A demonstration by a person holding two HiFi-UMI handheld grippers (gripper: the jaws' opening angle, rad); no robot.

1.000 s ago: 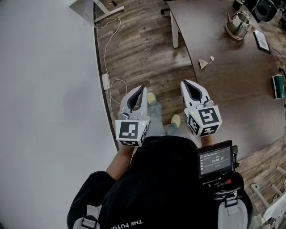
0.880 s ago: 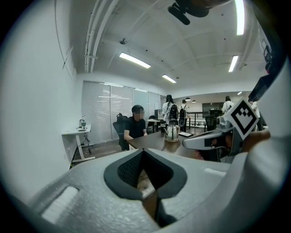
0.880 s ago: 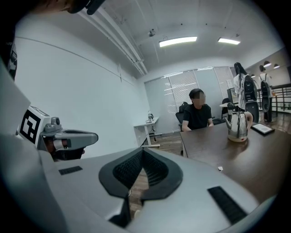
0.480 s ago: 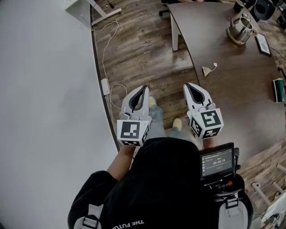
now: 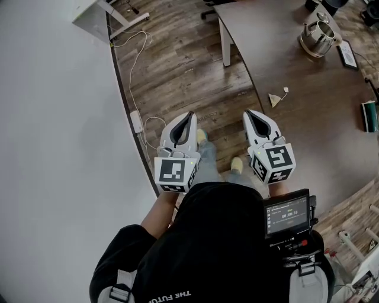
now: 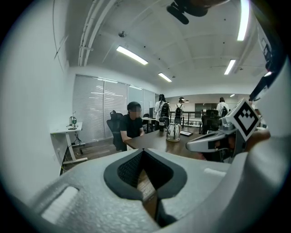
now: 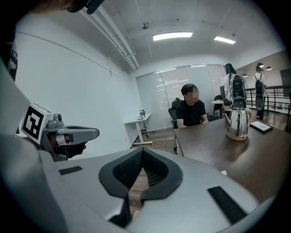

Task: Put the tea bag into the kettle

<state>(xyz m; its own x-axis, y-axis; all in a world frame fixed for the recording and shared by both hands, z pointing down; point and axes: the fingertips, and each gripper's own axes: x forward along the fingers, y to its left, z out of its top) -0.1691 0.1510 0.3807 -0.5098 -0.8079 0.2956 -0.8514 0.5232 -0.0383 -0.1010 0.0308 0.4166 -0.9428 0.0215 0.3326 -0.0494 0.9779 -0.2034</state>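
Note:
A small tan tea bag (image 5: 274, 99) with a string and white tag lies on the dark brown table (image 5: 296, 118), near its left edge. A steel kettle (image 5: 317, 36) stands far back on the table; it also shows in the right gripper view as the kettle (image 7: 238, 123) and in the left gripper view as the kettle (image 6: 173, 132). My left gripper (image 5: 190, 115) is held over the wooden floor, jaws shut and empty. Beside it, my right gripper (image 5: 247, 113) hovers by the table's edge, short of the tea bag, also shut and empty.
A black tablet (image 5: 346, 54) and a green object (image 5: 369, 115) lie on the table's right side. A white wall runs along the left, with a cable and adapter (image 5: 137, 121) on the floor. A seated person (image 7: 191, 111) is at the table's far end. A white desk (image 5: 95, 18) stands at the back.
The view has shifted slightly, so the table and tea bag sit a little lower and to the right. Both grippers keep their pose, shut.

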